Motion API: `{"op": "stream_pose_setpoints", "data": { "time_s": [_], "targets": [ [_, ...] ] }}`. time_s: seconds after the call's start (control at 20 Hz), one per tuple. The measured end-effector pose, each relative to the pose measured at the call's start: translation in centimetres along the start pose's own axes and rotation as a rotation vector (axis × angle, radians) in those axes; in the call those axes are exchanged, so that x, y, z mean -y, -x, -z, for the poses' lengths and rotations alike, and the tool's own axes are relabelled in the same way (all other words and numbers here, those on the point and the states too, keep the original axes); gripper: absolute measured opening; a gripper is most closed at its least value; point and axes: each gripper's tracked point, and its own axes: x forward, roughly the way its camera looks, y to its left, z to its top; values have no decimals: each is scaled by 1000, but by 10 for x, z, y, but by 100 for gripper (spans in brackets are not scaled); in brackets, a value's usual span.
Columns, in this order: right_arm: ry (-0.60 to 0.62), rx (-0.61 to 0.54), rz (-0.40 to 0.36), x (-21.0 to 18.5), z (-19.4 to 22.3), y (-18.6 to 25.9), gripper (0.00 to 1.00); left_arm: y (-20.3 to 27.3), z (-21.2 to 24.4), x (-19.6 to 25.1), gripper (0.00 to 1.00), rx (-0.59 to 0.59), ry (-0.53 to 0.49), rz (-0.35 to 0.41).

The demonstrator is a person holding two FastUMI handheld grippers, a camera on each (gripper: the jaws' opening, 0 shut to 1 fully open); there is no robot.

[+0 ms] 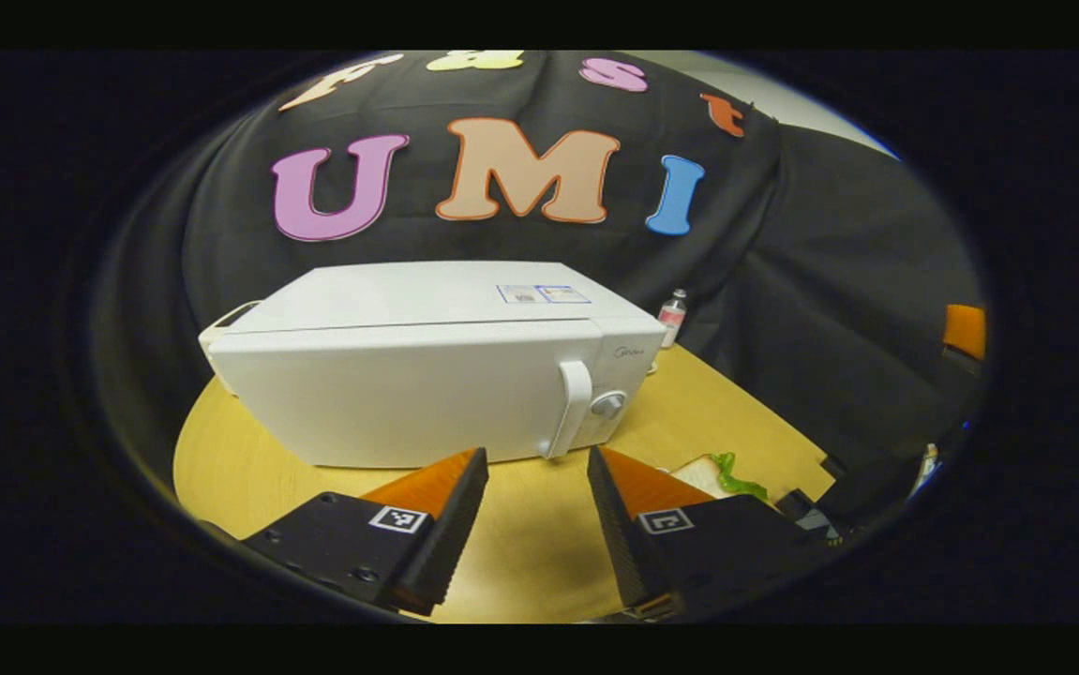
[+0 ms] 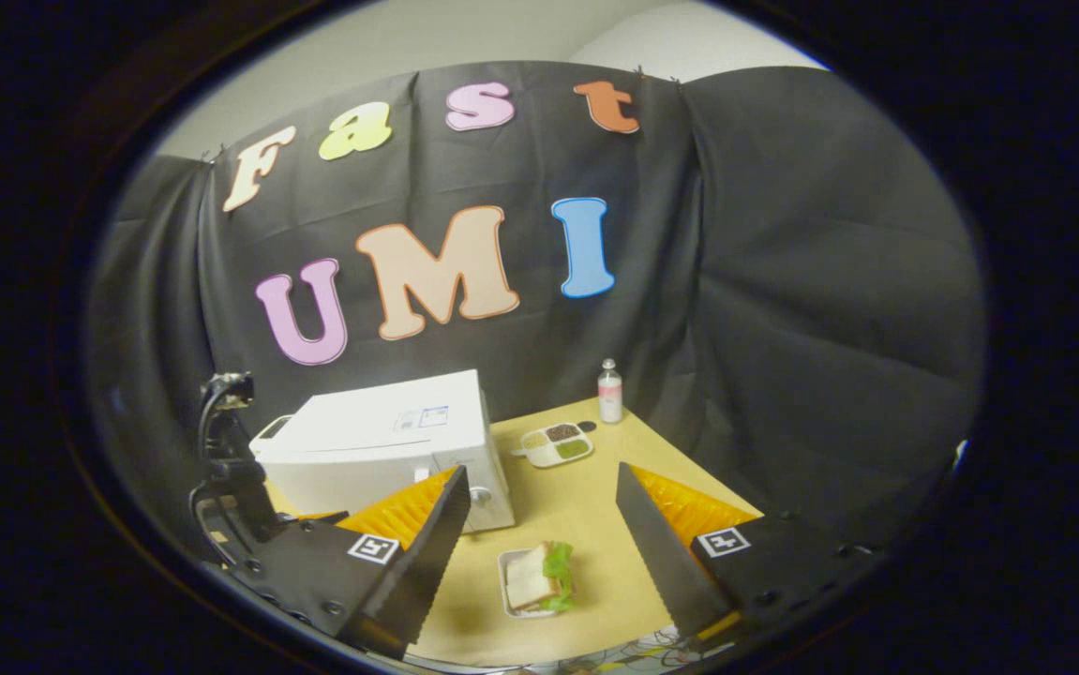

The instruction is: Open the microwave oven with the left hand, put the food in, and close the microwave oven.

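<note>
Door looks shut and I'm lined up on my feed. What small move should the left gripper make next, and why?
Probably ease the left gripper forward toward the handle of the microwave. Its fingers are open and short of the handle, the door is closed, and the sandwich waits on its plate on the table.

White microwave (image 1: 408, 394), tan wooden table (image 1: 520, 553), green lettuce (image 2: 558, 562).

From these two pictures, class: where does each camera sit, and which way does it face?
Left gripper view: rides the left gripper, low over the table, facing the closed microwave and its handle; its open fingers show.
Right gripper view: rides the right gripper, higher, looking down at the sandwich; its open fingers show.
Shared: microwave, bottle, sandwich, table.
</note>
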Motion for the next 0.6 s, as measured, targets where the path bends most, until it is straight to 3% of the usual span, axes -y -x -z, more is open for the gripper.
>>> {"op": "stream_pose_setpoints", "data": {
  "time_s": [0.25, 0.45, 0.5, 0.55, 0.6],
  "targets": [
    [1, -9, 54, 18, 6, 3, 92, -48, 17, 9, 61, -92, 54, 41],
    [-8, -19, 93, 34, 11, 5, 92, -82, 21, 9, 61, -127, 82, 44],
    [-8, -22, 102, 38, 13, 6, 92, -89, 22, 10, 53, -132, 83, 40],
    [-8, -26, 113, 42, 15, 6, 92, -95, 23, 9, 59, -140, 76, 34],
    [-8, -31, 120, 45, 16, 6, 92, -101, 24, 10, 59, -141, 63, 28]
  ]
}}
